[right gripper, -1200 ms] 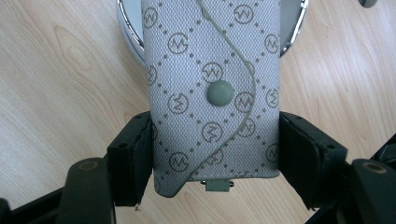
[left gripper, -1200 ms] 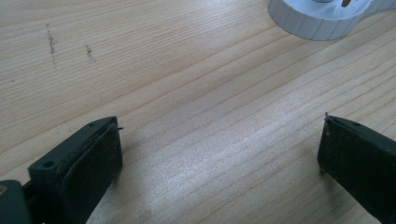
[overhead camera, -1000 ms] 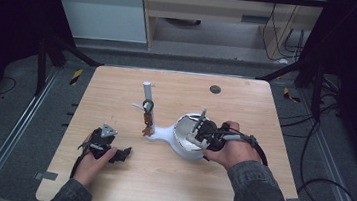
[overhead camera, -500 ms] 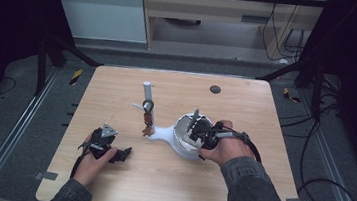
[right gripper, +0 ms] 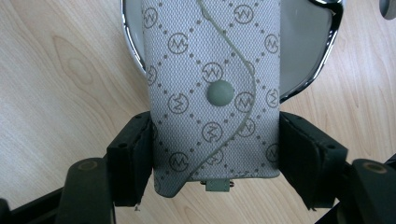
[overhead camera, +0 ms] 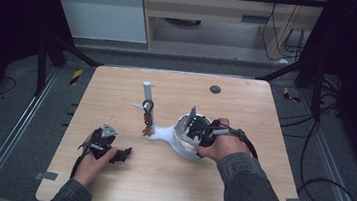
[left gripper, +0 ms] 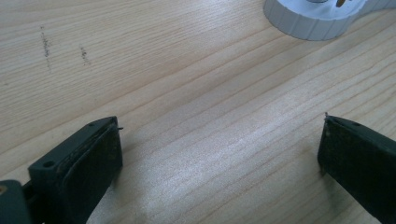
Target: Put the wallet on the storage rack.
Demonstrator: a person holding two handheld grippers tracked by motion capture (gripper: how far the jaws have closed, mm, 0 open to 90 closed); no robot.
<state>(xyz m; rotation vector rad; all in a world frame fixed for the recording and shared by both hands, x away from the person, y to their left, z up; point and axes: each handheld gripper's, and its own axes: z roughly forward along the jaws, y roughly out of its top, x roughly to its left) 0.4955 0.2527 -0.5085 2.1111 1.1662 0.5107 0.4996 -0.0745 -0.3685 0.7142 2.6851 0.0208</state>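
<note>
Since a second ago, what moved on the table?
The right gripper, shut on the grey patterned pouch, slid a little left over the white dish. The left gripper stayed open, resting on the table. The white stand with hanging keys stayed put.

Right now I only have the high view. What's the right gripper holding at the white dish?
Observer: A grey patterned pouch with a snap button. The right gripper clamps it by its two sides.
Operator: Is the pouch inside the dish?
Observer: Its far end reaches over the dish, which has a shiny chrome rim. The near end sits over the wood.
Operator: Is the left gripper holding anything?
Observer: No. The left gripper has its jaws wide apart, with just bare table between them.
</note>
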